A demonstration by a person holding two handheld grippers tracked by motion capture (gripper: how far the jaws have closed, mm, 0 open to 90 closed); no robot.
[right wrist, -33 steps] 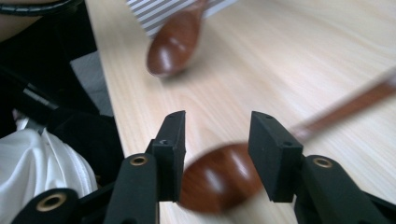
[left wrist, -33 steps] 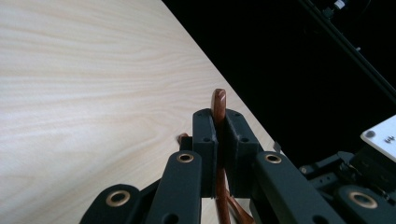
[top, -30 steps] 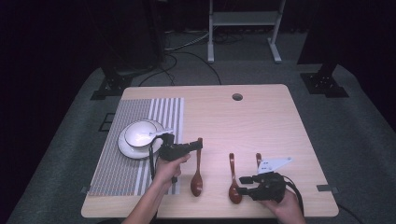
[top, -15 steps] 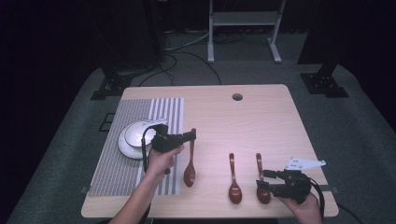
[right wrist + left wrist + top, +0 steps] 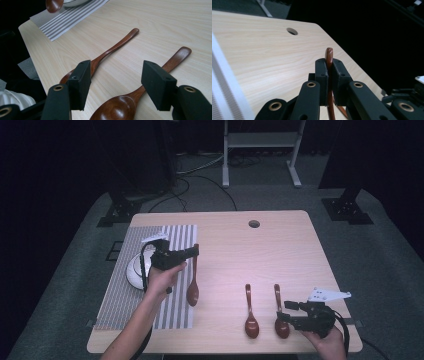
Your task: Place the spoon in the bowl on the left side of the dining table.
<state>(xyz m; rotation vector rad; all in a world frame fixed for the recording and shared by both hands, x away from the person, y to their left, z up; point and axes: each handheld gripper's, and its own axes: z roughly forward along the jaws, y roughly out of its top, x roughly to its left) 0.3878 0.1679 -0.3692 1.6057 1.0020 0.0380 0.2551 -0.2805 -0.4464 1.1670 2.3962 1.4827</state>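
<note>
Two spoons (image 5: 251, 311) flat beside striped mat (image 5: 131, 285); bowl (image 5: 134, 271)

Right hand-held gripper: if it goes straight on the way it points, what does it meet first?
Probably the nearest wooden spoon: its neck lies between the open jaws of the right hand-held gripper, with bare tabletop beyond. How high the jaws stand above it is unclear.

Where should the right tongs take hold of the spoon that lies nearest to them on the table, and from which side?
Grip the spoon at the thin handle, just above the bowl, coming down from above with one jaw on each side. It lies flat, bowl toward the person, and the handle is narrow there. The right tongs stand open over it, so only a small shift seems needed.
</note>
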